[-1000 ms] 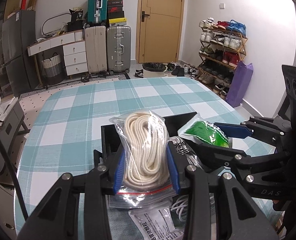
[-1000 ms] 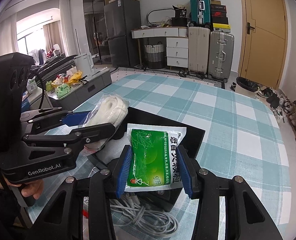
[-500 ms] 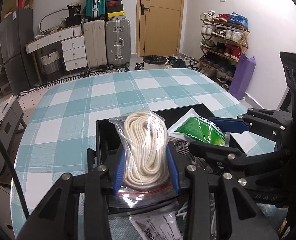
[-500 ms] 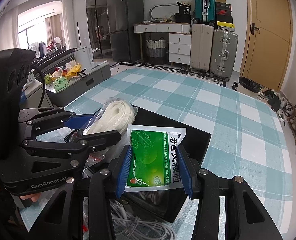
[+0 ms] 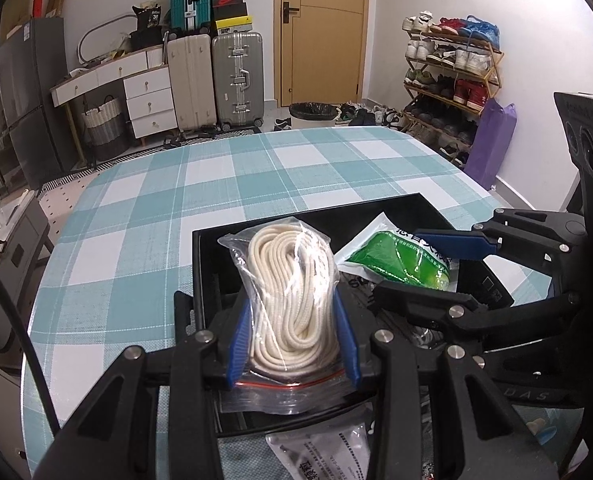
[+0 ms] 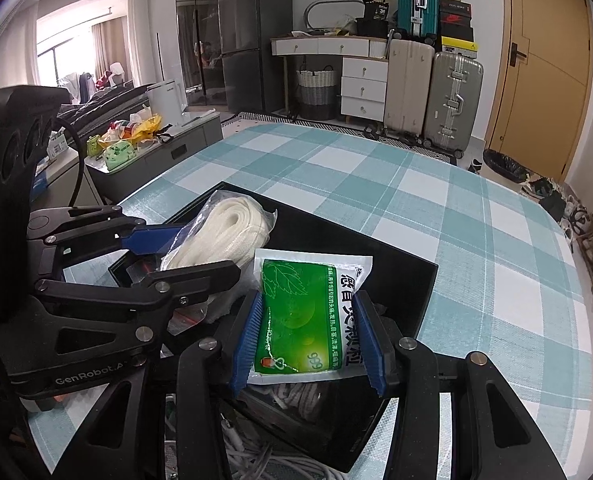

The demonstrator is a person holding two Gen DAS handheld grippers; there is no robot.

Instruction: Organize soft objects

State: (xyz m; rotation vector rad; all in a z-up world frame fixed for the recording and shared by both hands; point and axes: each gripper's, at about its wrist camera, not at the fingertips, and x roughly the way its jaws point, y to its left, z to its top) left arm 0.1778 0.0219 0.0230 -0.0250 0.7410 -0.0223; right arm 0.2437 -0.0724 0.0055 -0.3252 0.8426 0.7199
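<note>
My left gripper [image 5: 294, 332] is shut on a clear zip bag of cream rope [image 5: 292, 292] and holds it over the black tray [image 5: 400, 210]. My right gripper [image 6: 306, 336] is shut on a green and white packet [image 6: 304, 320], also held above the black tray [image 6: 396, 276]. In the left wrist view the packet [image 5: 400, 256] and the right gripper [image 5: 428, 264] sit to the right of the rope bag. In the right wrist view the rope bag [image 6: 224, 232] and the left gripper [image 6: 168, 254] sit to the left.
The tray lies on a teal checked tablecloth [image 5: 216, 184]. A white printed sachet [image 5: 320, 452] lies at the tray's near edge. White cables [image 6: 256, 452] lie near the tray's front. Suitcases [image 5: 216, 76] and a shoe rack [image 5: 448, 72] stand beyond the table.
Both grippers, still holding their bags, have moved forward over the black tray, so more of the tray's inside shows beneath them.
</note>
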